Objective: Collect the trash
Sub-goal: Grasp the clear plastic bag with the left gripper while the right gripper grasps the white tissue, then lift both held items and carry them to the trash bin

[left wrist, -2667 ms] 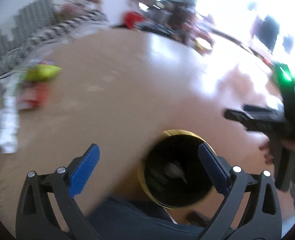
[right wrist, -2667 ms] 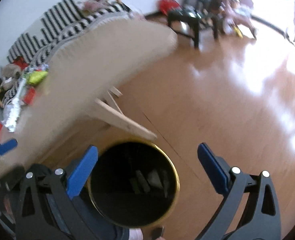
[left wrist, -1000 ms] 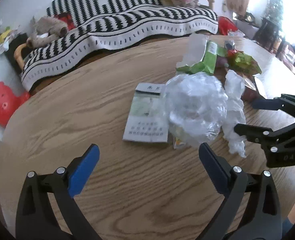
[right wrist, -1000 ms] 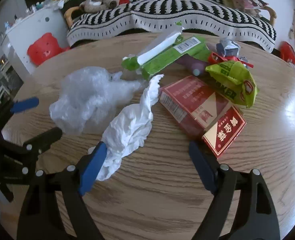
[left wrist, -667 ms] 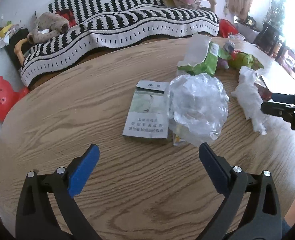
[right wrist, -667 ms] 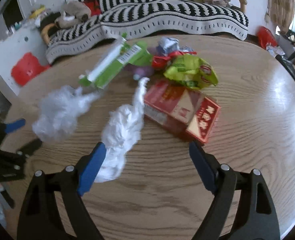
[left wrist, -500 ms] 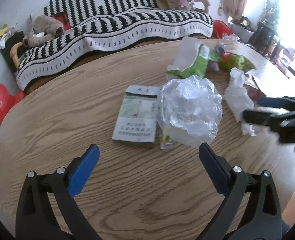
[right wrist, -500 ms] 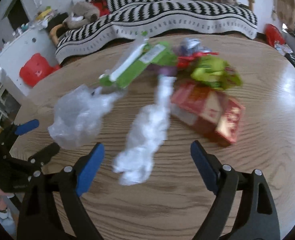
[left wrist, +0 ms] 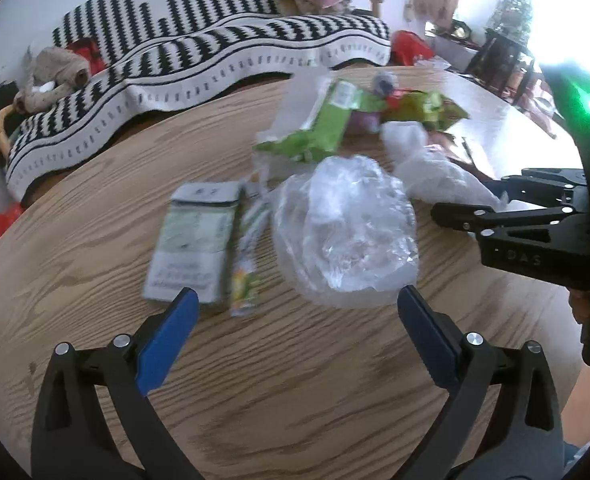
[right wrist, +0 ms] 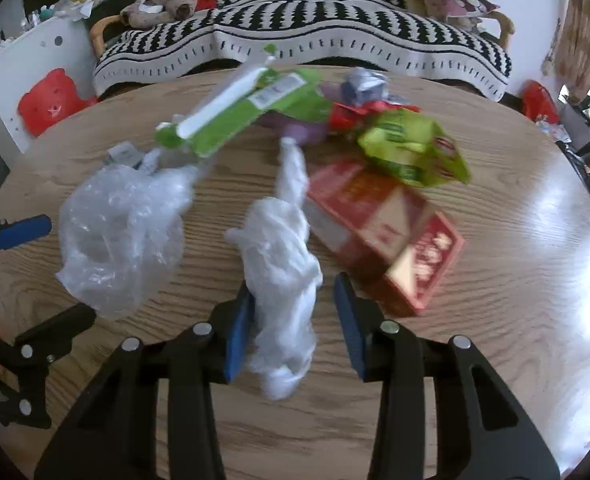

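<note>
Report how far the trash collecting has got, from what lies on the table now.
Done: nothing visibly cleared here. In hand: the right tool is closing around the white crumpled bag. Left: the clear plastic bag, grey-green pack, red box and green wrappers lie on the table; the left tool is open.

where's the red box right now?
In the right wrist view the red box lies on the table right of centre, just right of the white tissue wad, with the green snack bag overlapping its far end.
</note>
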{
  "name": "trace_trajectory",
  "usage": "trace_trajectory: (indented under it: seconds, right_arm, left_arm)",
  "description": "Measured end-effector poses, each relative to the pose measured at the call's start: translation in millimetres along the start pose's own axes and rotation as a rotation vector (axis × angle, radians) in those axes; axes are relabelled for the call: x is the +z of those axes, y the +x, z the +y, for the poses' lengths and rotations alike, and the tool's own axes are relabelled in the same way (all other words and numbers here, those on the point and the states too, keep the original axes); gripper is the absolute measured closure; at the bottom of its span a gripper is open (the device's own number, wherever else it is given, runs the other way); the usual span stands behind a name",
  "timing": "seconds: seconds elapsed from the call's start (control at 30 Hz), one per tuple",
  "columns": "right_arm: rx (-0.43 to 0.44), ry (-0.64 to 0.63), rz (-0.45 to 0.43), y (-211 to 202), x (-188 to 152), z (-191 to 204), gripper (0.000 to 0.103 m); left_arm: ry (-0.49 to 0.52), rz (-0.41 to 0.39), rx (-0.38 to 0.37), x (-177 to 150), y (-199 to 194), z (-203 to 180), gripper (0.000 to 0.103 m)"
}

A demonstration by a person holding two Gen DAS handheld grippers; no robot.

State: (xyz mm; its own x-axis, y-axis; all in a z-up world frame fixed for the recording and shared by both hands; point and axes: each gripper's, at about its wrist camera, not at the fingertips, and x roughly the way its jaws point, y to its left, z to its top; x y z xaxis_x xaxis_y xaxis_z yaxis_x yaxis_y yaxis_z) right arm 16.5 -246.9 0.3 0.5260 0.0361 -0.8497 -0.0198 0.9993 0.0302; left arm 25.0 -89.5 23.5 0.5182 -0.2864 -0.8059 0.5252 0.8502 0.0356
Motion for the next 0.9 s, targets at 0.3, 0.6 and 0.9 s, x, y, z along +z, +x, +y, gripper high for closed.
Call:
trace_trajectory:
  seconds: [0.3,0.6,0.9]
  right_arm:
    - [0.042,-0.018,-0.002,-3.9,-5.0,-15.6,0.062]
    - [0.101,-0.055,-0.008,-4.0,-1.1,-12.9,0.065]
    - [0.113,-0.029,-0.045,-18.6,-3.2,-11.8,0.091]
  left_arm:
    - [0.054,0.004,-0.038,11.3,14.4,-31.2,0.007]
    - [0.007,-0.006,-0.050,21.1,20.8,-17.8,0.027]
    - [-0.027,-0.001,-0.111,22.1,15.7,-16.9,0.099]
